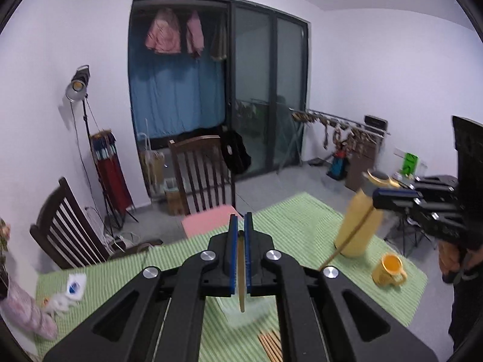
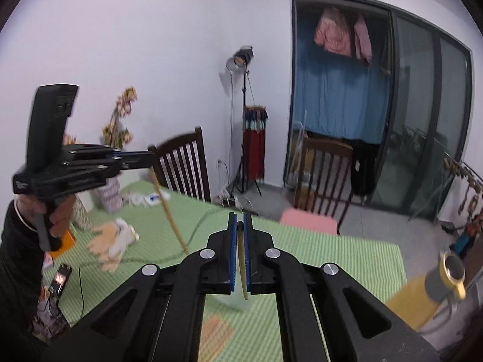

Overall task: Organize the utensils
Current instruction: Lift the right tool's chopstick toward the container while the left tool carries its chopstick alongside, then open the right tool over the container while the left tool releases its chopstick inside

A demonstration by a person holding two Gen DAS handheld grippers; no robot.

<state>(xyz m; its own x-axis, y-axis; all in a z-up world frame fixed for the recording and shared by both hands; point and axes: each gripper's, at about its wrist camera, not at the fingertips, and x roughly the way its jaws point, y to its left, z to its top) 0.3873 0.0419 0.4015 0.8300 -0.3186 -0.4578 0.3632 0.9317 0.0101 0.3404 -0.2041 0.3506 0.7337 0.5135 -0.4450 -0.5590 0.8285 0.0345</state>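
Observation:
My left gripper [image 1: 241, 226] is shut on a single wooden chopstick [image 1: 241, 274] that hangs down between its blue pads, above the green striped tablecloth [image 1: 289, 226]. My right gripper [image 2: 240, 226] is shut on another wooden chopstick [image 2: 242, 268] in the same way. Each gripper shows in the other's view: the right one [image 1: 377, 200] with its chopstick [image 1: 347, 238] slanting down, the left one [image 2: 151, 158] with its chopstick [image 2: 170, 211] slanting down. Several more chopsticks [image 1: 270, 345] lie on the table below the left gripper. A pale translucent container [image 1: 244, 310] stands under both grippers.
A tall yellow flask [image 1: 357, 226] and a yellow mug [image 1: 389, 270] stand at the table's right. A vase with dried flowers [image 2: 113, 163], a plush toy [image 2: 116, 241] and white packets [image 1: 71, 289] lie at the left. Wooden chairs [image 1: 202, 175] stand beyond the table.

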